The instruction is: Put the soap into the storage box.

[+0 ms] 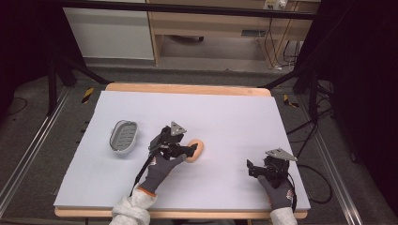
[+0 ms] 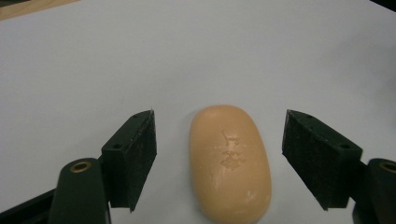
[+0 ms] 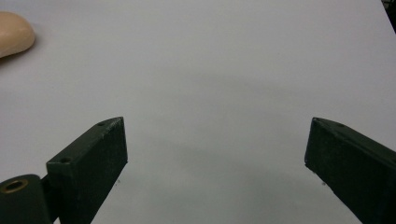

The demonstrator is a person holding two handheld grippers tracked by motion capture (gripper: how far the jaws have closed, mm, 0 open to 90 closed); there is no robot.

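White-covered bench (image 1: 225,117): left gripper (image 2: 219,156) fingers spread around peach oval soap bar (image 2: 229,161), not touching; right gripper (image 3: 215,163) spread wide, near right.

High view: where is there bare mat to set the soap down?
Bare: the far half of the mat beyond the soap, and the stretch between soap and right tongs. Crowded: the left tongs, open around the soap, with the soap dish close to their left.
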